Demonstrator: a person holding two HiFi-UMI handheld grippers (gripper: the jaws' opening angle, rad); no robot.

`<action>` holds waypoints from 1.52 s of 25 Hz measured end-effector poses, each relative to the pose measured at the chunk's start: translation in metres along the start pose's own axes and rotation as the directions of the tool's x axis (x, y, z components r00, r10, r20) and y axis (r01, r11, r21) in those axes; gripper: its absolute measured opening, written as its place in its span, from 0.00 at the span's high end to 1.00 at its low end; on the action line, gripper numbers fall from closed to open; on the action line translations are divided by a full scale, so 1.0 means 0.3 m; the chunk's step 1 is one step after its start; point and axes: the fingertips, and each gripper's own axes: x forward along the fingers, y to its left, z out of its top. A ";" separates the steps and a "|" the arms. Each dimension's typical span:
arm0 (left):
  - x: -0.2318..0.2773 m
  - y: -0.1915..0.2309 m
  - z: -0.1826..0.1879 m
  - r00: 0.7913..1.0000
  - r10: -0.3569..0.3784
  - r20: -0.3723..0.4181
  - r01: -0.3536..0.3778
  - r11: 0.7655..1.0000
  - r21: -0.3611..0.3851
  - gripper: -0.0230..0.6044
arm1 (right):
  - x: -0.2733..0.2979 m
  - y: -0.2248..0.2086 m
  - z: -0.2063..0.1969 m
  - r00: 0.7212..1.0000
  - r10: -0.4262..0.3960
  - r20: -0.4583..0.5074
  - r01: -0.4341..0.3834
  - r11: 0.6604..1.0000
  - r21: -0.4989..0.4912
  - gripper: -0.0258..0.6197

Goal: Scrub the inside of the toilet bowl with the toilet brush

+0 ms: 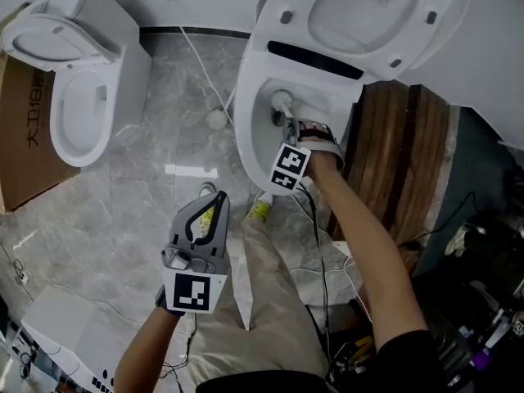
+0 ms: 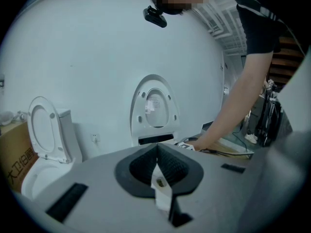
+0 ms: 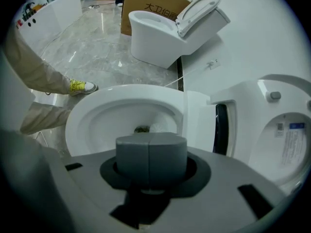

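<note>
The white toilet bowl (image 1: 255, 142) stands open with its lid (image 1: 368, 15) raised. My right gripper (image 1: 291, 131) reaches into the bowl, shut on the grey handle of the toilet brush (image 3: 150, 157). The brush's white head (image 1: 281, 100) lies deep in the bowl next to the drain (image 3: 141, 129); in the right gripper view only a bit of the white head (image 3: 158, 127) shows past the handle. My left gripper (image 1: 212, 196) hangs over the floor in front of the bowl, away from it, jaws shut with nothing between them (image 2: 156, 150).
A second white toilet (image 1: 75, 97) with a raised seat stands at the left beside a cardboard box (image 1: 18, 133). A wooden panel (image 1: 401, 162) is right of the bowl. Cables (image 1: 323, 268) trail on the marble floor near the person's legs and yellow shoe (image 1: 260, 210).
</note>
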 end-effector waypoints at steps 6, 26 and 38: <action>0.006 -0.010 -0.029 1.000 0.003 -0.014 -0.003 1.000 -0.011 0.95 | 0.062 0.033 -0.097 0.997 -0.007 -0.072 0.001 0.997 -0.077 0.73; 0.014 -0.078 -0.022 0.999 -0.042 0.005 0.042 0.998 -0.037 0.95 | 0.015 0.172 -0.220 0.983 0.100 -0.154 -0.102 0.995 -0.002 0.72; -0.016 -0.026 -0.024 1.000 -0.014 0.012 0.014 0.999 -0.042 0.95 | -0.031 0.262 -0.165 0.963 0.212 -0.168 -0.204 0.977 0.068 0.72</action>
